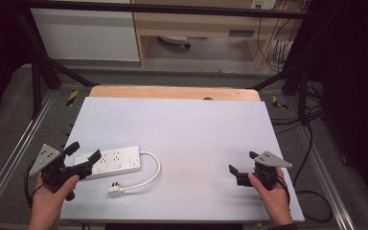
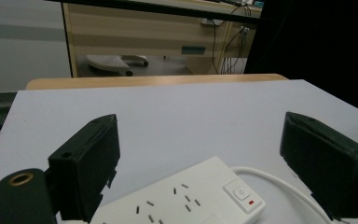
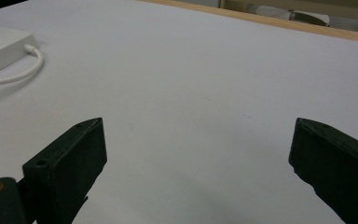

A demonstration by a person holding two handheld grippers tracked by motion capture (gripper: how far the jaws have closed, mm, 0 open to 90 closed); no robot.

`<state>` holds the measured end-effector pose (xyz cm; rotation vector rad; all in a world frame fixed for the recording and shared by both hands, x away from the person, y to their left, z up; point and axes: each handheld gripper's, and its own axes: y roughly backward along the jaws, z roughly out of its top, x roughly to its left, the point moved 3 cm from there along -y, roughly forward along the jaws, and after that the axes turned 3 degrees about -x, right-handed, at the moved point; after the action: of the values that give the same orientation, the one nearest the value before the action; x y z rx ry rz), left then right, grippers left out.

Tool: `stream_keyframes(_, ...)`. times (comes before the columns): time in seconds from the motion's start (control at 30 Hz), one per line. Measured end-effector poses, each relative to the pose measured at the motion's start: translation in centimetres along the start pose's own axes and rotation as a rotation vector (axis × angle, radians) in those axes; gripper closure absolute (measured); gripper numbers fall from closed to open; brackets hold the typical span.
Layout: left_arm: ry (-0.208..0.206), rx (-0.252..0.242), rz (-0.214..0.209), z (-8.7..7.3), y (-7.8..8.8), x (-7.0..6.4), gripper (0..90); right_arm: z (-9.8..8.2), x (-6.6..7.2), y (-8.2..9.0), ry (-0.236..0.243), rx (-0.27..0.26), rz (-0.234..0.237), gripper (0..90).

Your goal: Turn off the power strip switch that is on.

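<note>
A white power strip (image 1: 110, 162) lies flat at the table's near left, with its sockets and switch facing up. Its white cable (image 1: 152, 171) loops round to a plug (image 1: 115, 189) in front of it. My left gripper (image 1: 83, 152) is open and straddles the strip's left end. In the left gripper view the strip (image 2: 186, 200) sits low between the two wide-apart jaws of the left gripper (image 2: 200, 126), touching neither pad. My right gripper (image 1: 242, 162) rests open at the near right, with bare table between its jaws (image 3: 198, 128). The strip's corner (image 3: 2, 46) is far to its left.
A pale sheet (image 1: 187, 134) covers the table, and a wooden edge (image 1: 172, 92) shows along the far side. Metal frame rails (image 1: 14, 153) run beside the table. Cables (image 1: 311, 191) lie on the floor at the right.
</note>
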<state>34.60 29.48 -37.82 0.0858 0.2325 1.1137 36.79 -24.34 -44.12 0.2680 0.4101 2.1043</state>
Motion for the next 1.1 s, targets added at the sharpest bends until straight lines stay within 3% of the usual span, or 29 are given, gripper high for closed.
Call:
stream_keyframes(0.33,-0.006,0.038,0.004,-0.2,-2.0,0.5,16.3,0.0,0.1,-0.1,-0.001,0.002,0.005,4.5)
stream_keyframes(0.9,-0.024,0.092,-0.017,-0.6,-2.7,0.7,49.3,0.0,0.1,-0.2,0.002,0.006,0.006,4.5)
stream_keyframes(1.1,-0.040,0.120,-0.049,-0.9,-2.6,0.4,61.6,0.0,0.1,-0.2,-0.001,0.007,0.005,4.5)
